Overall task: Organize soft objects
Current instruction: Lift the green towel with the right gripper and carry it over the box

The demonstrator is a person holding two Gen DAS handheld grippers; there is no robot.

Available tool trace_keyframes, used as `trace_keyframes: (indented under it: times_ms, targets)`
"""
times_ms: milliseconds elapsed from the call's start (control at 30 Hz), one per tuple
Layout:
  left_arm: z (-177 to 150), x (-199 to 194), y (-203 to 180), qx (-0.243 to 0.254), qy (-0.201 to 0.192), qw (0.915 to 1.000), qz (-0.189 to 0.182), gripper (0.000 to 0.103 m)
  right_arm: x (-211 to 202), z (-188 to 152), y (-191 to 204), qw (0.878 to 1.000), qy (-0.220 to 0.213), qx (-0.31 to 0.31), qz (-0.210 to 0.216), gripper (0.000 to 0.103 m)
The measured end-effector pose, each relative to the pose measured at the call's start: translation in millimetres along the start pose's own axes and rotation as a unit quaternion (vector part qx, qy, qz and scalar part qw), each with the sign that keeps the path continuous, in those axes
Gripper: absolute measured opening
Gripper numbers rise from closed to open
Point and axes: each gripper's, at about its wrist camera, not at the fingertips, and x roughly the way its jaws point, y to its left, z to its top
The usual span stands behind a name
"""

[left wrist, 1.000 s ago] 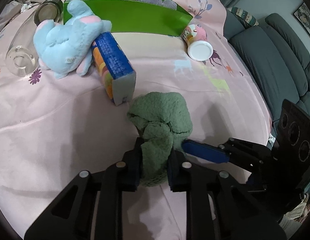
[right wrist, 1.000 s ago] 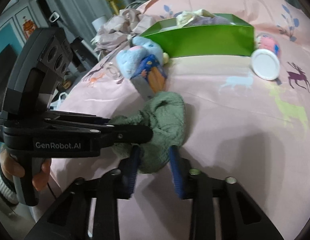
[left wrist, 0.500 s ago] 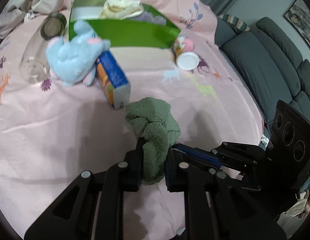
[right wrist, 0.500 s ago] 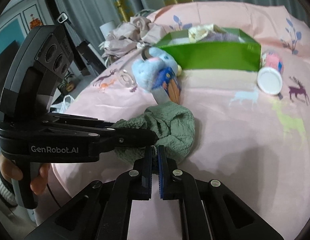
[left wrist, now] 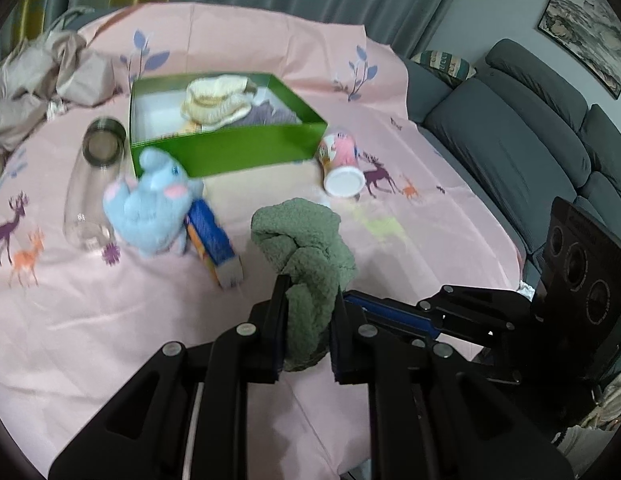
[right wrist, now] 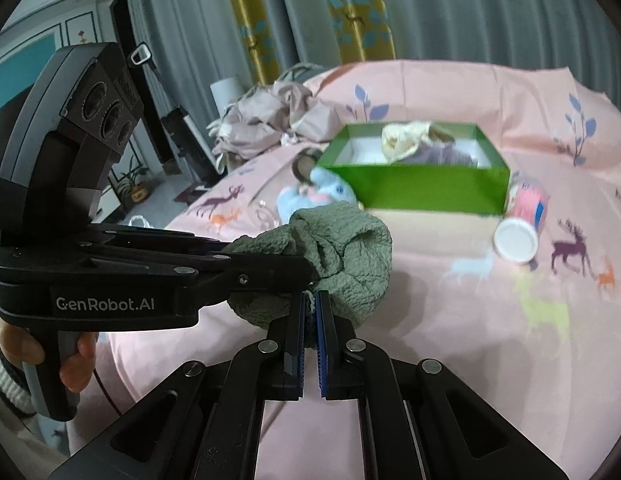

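A fluffy green cloth (left wrist: 306,248) hangs in the air above the pink table. My left gripper (left wrist: 308,300) is shut on its lower end. My right gripper (right wrist: 309,300) is shut on its bottom edge (right wrist: 338,256), and it shows from the side in the left wrist view (left wrist: 350,298). The green box (left wrist: 226,152) stands at the back with a cream cloth (left wrist: 214,100) and a grey cloth inside. A blue plush toy (left wrist: 150,204) lies in front of the box's left corner.
A blue and orange carton (left wrist: 214,240) lies beside the plush toy. A clear glass jar (left wrist: 90,184) lies on its side at left. A pink cup (left wrist: 342,160) lies on its side right of the box. Crumpled beige fabric (left wrist: 38,76) is at the back left. A grey sofa (left wrist: 530,140) stands at right.
My right gripper closed on the green cloth's edge. Both grippers rose with the cloth, lifting it off the table and away from the carton.
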Motion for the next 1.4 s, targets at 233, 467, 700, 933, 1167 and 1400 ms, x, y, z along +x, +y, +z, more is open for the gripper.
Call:
trace_keyframes:
  times_ms: [233, 467, 700, 933, 1167, 1400]
  targets:
    - [17.3, -2.6, -1.1, 0.006, -0.020, 0.9998, 0.007, 0.014, -2.7, 17.2, -2.1, 1.000, -0.019, -0.011, -0.017, 0.006]
    - [31.1, 0.9, 3.8, 0.007, -0.028, 0.9996, 0.007, 0.015, 1.9, 29.0, -7.3, 0.999, -0.027, -0.011, -0.022, 0.006]
    - [38.3, 5.9, 9.8, 0.005, -0.029, 0.9995, 0.009, 0.015, 7.7, 34.6, -9.6, 0.999, -0.028, -0.012, -0.022, 0.006]
    - [40.5, 12.4, 18.9, 0.001, -0.024, 0.9996, 0.010, 0.015, 17.1, 37.3, -11.7, 1.000, -0.021, -0.010, -0.020, 0.006]
    - [50.7, 16.9, 25.8, 0.002, -0.026, 0.9996, 0.007, 0.014, 27.9, 44.1, -15.7, 0.999, -0.019, -0.012, -0.022, 0.006]
    - [86.9, 14.8, 31.8, 0.020, -0.042, 0.9989, 0.009, 0.015, 31.8, 71.3, -21.5, 0.998, -0.041, -0.021, -0.032, 0.006]
